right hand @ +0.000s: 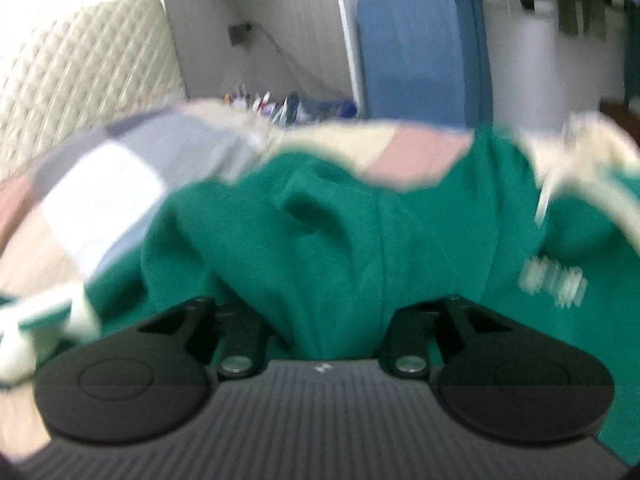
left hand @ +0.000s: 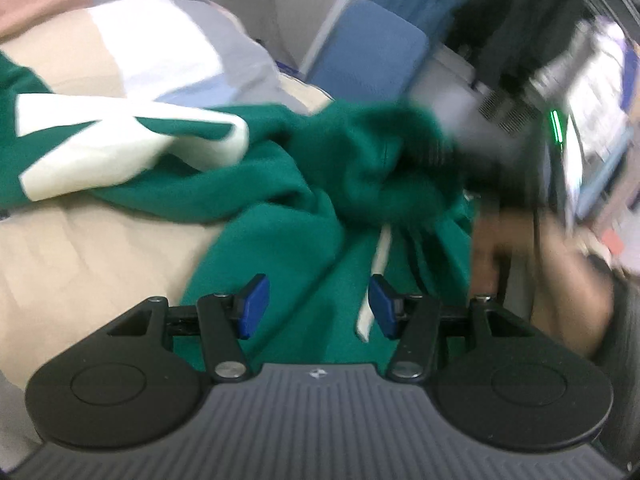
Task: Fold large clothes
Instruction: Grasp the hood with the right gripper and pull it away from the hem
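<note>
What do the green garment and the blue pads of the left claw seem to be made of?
Green garment: probably a thick knit or fleece, matte, folding in soft rounded creases. Blue pads of the left claw: likely rubber or plastic, smooth with a slight sheen; the blur leaves it open.

Sweatshirt (left hand: 304, 200) spread on bed (left hand: 80, 248), patchwork blanket (left hand: 160, 40) behind; chair (left hand: 372, 52) beyond bed.

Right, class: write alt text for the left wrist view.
The left hand-held gripper hangs open over a crumpled green garment with white markings, its blue pads apart and gripping nothing. The garment lies on a beige surface; the background is blurred.
</note>
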Demonstrator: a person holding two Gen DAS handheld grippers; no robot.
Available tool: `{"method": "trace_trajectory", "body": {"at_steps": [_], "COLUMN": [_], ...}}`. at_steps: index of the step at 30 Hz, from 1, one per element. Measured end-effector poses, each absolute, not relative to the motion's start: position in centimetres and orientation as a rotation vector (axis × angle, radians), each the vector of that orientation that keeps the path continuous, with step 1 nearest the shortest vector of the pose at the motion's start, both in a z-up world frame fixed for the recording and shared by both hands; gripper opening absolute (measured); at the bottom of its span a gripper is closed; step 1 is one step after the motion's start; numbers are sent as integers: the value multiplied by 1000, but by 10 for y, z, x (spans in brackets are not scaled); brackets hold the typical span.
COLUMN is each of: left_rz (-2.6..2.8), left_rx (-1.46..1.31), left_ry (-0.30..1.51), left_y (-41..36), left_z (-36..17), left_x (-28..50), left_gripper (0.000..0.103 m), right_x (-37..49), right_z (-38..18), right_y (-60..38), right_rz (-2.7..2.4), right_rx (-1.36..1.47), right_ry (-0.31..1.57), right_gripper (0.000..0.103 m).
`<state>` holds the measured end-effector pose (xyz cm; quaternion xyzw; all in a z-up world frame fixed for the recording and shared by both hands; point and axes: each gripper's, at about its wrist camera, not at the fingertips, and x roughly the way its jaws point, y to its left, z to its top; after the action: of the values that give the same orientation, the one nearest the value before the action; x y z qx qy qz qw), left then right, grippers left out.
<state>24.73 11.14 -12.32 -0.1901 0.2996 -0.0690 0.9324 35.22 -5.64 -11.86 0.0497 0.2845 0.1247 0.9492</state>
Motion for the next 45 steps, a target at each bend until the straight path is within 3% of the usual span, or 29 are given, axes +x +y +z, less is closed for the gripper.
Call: {"method": "trace_trajectory", "body": {"at_steps": [7,11,16,23,26,27,28,30,37,45], "left_rz": [-158,-177,-164,-128,-125,-123,-125,-124,-106,-48], "left_rx": [-373,-387,-390,-309,-325,-326,-332,-350,-374,-351], "left_ry": [596,577,616,534,491,492,498,517,509,464], "left_y": [113,117,118,118,125,126,128,131,138,139], "left_z": [-128,-132,-145,-149,-147,-148,-149,-153,-148,-122], "left_x": [249,260,282,282,283,285,287,292,296,275], "left_gripper": [61,61,61,61,61,61,61,61,61,61], "right_x": [480,552,620,668,669,666,662,651,603,481], "right_z": [-11,20,4,-89,-117,-120,-122,-120,-97,-57], "right_y": [-55,-42,-41,-69,-88,-92,-98,-110,-152,-182], "right_rz": [144,55,-12,-30,-20,-19,-15,-4,-6,36], "right_rx": [-64,-157,-163,-67,-1,16,33,56,133,139], "right_ry": [554,521,561,616,628,613,592,558,564,566], "right_gripper": [26,26,28,31,36,46,65,84,84,84]}}
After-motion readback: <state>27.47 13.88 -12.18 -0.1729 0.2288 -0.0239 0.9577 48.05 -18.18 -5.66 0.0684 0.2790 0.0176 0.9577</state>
